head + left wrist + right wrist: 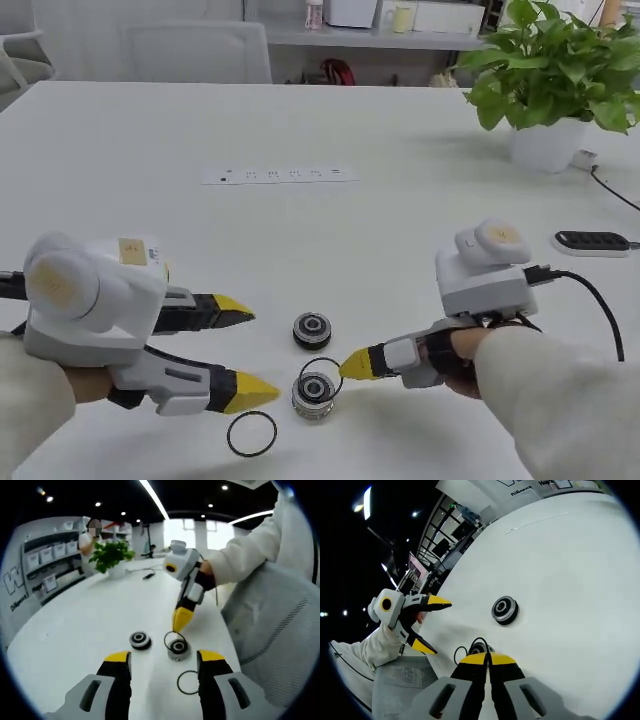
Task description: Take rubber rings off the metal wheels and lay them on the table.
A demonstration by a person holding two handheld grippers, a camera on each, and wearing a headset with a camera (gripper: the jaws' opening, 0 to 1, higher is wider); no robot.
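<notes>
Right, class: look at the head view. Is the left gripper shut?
No, the left gripper has its two yellow-tipped jaws spread well apart above the table and holds nothing.

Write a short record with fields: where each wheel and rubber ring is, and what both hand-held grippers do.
far wheel: round black-rimmed metal wheel, standing on the white table
near wheel: second metal wheel, its thin black rubber ring partly lifted off
right hand-held gripper: shut on that ring
left hand-held gripper: open, holding nothing
loose ring: another black rubber ring, flat on the table
</notes>
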